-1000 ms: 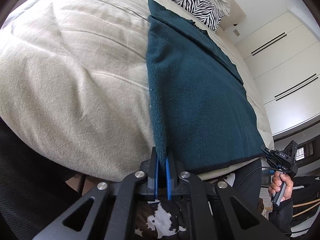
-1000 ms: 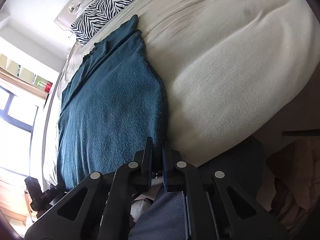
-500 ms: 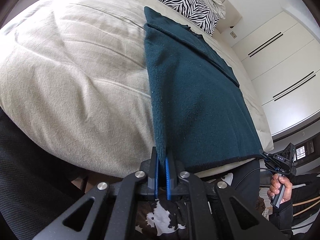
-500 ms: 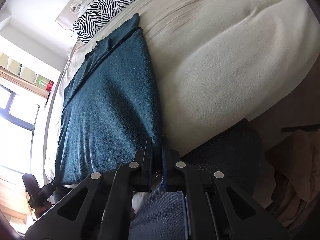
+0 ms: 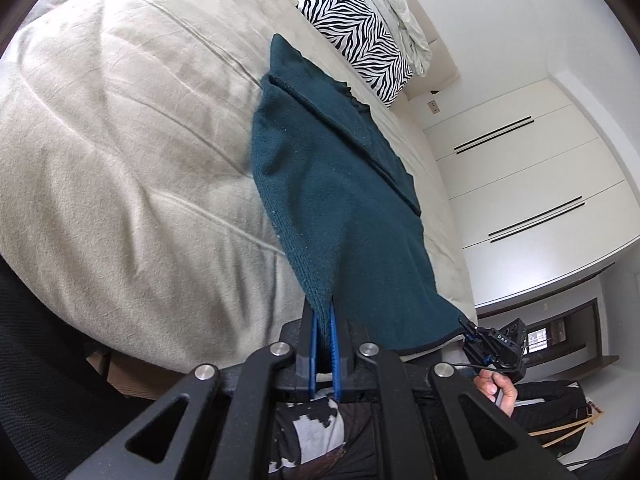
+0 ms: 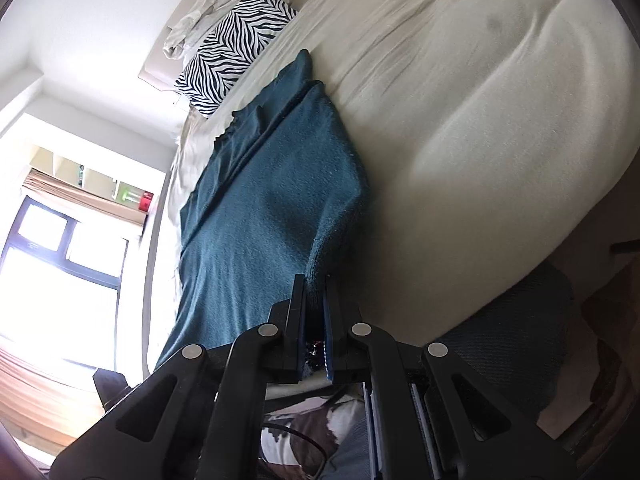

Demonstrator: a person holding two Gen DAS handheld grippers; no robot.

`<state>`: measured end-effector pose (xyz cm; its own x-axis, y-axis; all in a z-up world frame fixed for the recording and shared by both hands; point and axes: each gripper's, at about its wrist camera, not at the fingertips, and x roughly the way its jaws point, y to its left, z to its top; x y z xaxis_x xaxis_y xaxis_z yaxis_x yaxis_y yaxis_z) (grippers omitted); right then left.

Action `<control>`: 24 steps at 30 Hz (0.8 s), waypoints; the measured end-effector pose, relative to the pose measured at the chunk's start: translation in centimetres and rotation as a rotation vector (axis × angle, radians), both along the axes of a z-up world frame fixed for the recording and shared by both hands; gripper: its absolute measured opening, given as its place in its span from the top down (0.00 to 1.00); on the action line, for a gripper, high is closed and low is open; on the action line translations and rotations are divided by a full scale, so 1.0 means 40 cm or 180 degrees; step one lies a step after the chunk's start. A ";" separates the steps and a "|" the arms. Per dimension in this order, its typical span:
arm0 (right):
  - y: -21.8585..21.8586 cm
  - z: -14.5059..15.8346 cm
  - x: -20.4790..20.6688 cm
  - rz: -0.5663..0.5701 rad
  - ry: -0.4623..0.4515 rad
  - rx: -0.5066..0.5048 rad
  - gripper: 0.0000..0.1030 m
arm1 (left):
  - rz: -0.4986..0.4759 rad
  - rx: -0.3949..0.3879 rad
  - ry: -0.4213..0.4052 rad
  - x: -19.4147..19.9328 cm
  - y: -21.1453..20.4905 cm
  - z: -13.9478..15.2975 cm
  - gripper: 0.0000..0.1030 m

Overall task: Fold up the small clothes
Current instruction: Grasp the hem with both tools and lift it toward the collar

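Note:
A dark teal knitted garment (image 5: 332, 200) lies stretched along a cream bed (image 5: 120, 140); it also shows in the right wrist view (image 6: 264, 216). My left gripper (image 5: 324, 312) is shut on one near corner of its hem. My right gripper (image 6: 316, 284) is shut on the other near corner. Both corners are lifted off the bed edge, so the near part of the garment hangs slack between them. The right gripper also shows in the left wrist view (image 5: 496, 344), held in a hand.
A zebra-print pillow (image 5: 356, 32) and a crumpled pale cloth (image 5: 400, 12) lie at the head of the bed. White wardrobe doors (image 5: 520, 184) stand to one side, a bright window (image 6: 52, 264) to the other. A dark mesh chair (image 6: 516, 344) is near the bed foot.
Both grippers have lifted and moved forward over the bed with the hem corners. The garment went from taut to slack and bunched, and its near part now rises off the bed.

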<state>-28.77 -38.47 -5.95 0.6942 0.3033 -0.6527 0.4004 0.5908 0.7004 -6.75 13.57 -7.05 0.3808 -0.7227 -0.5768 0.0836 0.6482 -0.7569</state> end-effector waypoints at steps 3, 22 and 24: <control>0.001 0.027 0.024 -0.0022 -0.0166 0.0092 0.94 | 0.0080 -0.0193 -0.0019 0.022 0.008 0.016 0.93; -0.078 0.162 0.482 -0.0012 -0.0539 0.0035 0.94 | 0.0473 -0.0657 -0.0371 0.435 -0.021 0.139 0.93; -0.103 0.153 0.547 -0.0072 -0.0534 0.0066 0.94 | 0.0518 -0.0679 -0.0345 0.498 -0.024 0.133 0.93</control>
<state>-6.90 -42.59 0.18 0.7997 0.2985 -0.5209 0.2899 0.5678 0.7704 13.16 12.60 -1.73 0.5528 -0.7477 -0.3680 0.0795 0.4869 -0.8698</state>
